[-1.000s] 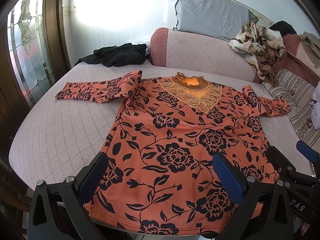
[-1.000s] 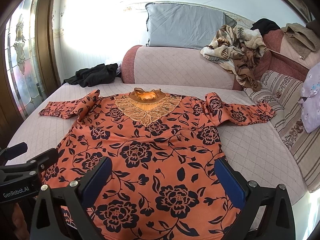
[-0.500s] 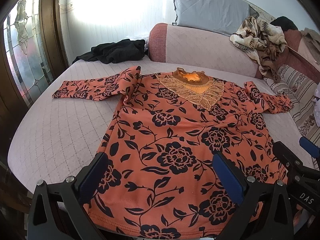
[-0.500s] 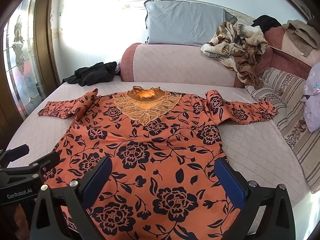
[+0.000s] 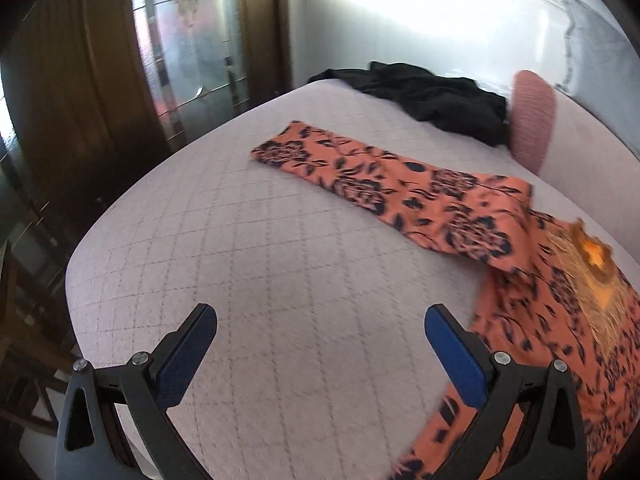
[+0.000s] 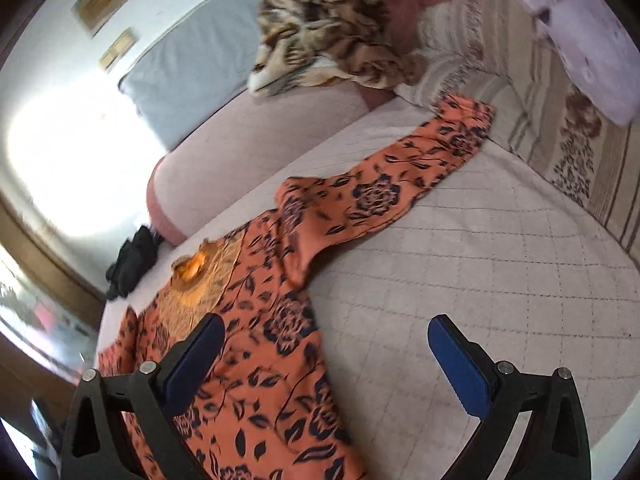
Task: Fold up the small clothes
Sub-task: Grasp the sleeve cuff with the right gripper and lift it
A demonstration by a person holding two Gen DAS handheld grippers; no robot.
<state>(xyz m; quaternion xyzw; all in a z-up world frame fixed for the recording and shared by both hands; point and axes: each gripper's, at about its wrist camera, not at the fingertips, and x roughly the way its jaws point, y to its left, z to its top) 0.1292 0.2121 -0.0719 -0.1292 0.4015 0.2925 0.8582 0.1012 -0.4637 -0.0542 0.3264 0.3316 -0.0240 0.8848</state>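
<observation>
A: Left hand-held gripper — blue pads spread wide apart, nothing between them. Hovering over bare quilted bed cover, near its left side.

B: Right hand-held gripper — likewise spread wide, nothing clamped. Left pad over the floral cloth, right pad over bare quilting.

A: Orange floral top spread flat on the bed, face up, just right of the left gripper. Lace collar at far right of the left view. One sleeve stretched flat away toward the window side, folded over slightly at the shoulder.

B: Same top running from lower left up to centre in the right view. Other sleeve stretched toward the striped cushion, cuff touching or nearly touching its edge; hard to tell.

A: Further out: black garment heaped at the far end of the bed, beside the pink bolster. Patterned glass door at left.

B: Brown-and-cream blanket bundled on the backrest, grey pillow against the wall. Both views motion-blurred.
</observation>
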